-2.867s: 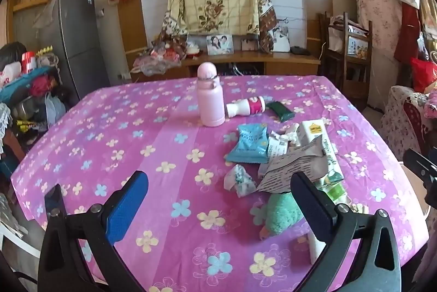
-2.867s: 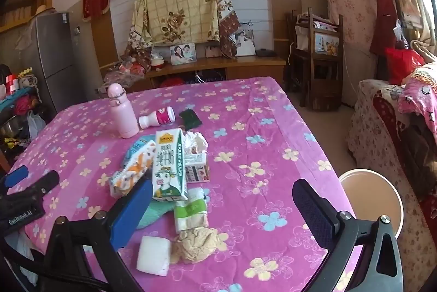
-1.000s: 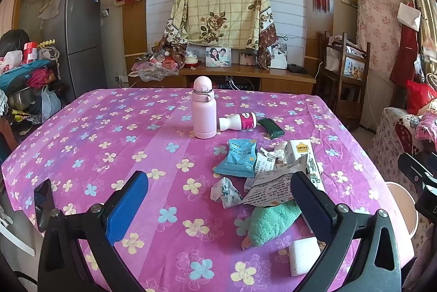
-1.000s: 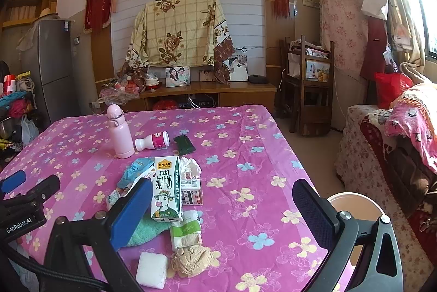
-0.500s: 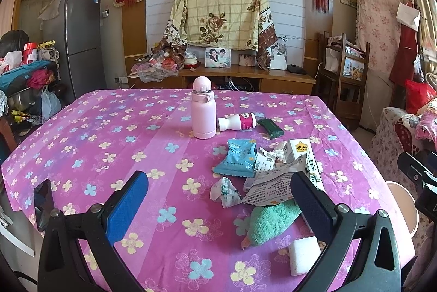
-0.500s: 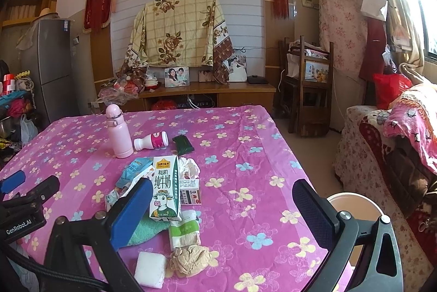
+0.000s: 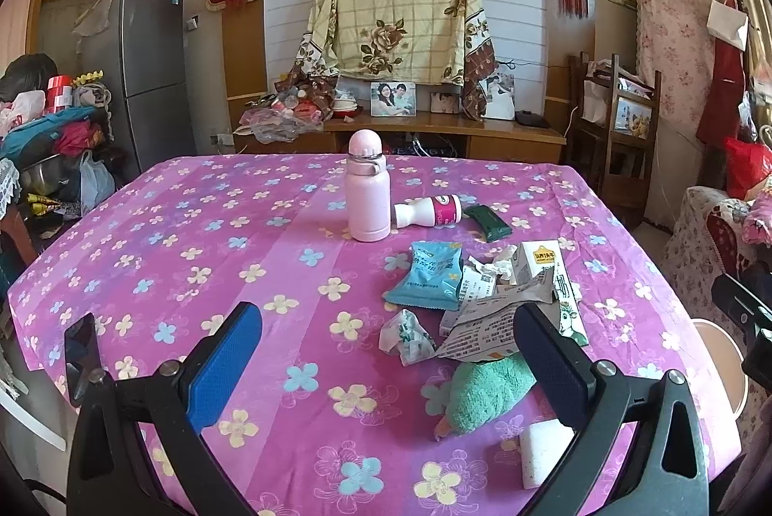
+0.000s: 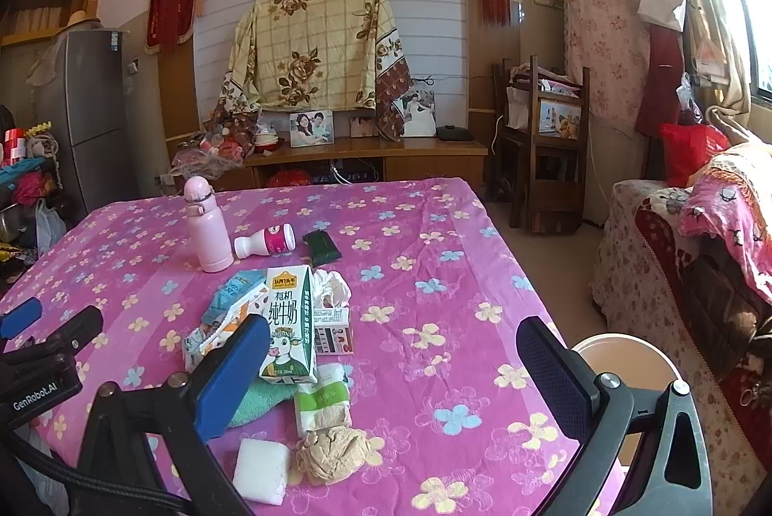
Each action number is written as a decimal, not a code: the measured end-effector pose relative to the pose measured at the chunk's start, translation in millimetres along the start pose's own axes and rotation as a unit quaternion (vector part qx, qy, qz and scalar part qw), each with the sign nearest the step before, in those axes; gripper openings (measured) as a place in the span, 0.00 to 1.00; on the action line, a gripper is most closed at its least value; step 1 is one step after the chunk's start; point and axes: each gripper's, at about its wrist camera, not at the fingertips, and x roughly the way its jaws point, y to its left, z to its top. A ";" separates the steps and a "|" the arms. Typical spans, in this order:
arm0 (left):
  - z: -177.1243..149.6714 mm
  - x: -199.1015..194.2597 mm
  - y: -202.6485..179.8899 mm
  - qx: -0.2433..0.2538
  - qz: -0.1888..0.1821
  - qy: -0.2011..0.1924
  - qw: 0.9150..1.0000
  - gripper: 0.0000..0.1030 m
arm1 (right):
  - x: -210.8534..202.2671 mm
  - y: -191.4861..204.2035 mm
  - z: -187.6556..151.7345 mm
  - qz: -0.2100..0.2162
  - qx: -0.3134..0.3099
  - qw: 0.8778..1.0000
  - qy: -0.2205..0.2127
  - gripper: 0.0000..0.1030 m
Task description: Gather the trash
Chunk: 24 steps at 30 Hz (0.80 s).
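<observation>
A heap of trash lies on the purple flowered tablecloth (image 7: 202, 236): a milk carton (image 8: 287, 323), a blue snack packet (image 7: 427, 274), printed wrapping paper (image 7: 492, 323), a crumpled tissue (image 8: 333, 286), a brown paper wad (image 8: 333, 453), a white sponge block (image 8: 260, 470) and a green cloth (image 7: 487, 390). A small yogurt bottle (image 7: 429, 214) lies on its side by a dark green packet (image 7: 487, 221). My left gripper (image 7: 386, 352) hangs open over the near table edge, left of the heap. My right gripper (image 8: 391, 366) is open above the heap's right side, holding nothing.
A pink flask (image 7: 367, 188) stands upright behind the trash. A round tan bin (image 8: 627, 366) sits on the floor off the table's right edge. A covered sofa (image 8: 699, 250) is at the right, a wooden cabinet (image 7: 434, 134) and chair (image 8: 545, 159) behind.
Both grippers have risen and drawn back slightly from the table since the oldest frames, so the views are more level. In the last second almost nothing has moved.
</observation>
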 end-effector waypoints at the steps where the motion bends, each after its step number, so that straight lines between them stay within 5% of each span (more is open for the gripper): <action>1: -0.5 0.4 0.1 0.000 0.000 0.000 1.000 1.00 | 0.6 -0.5 -0.3 0.000 0.000 1.000 0.001 1.00; 24: -8.2 11.9 -0.4 -0.002 -0.007 0.014 1.000 1.00 | 19.4 3.0 -12.2 0.007 -0.015 0.999 0.039 1.00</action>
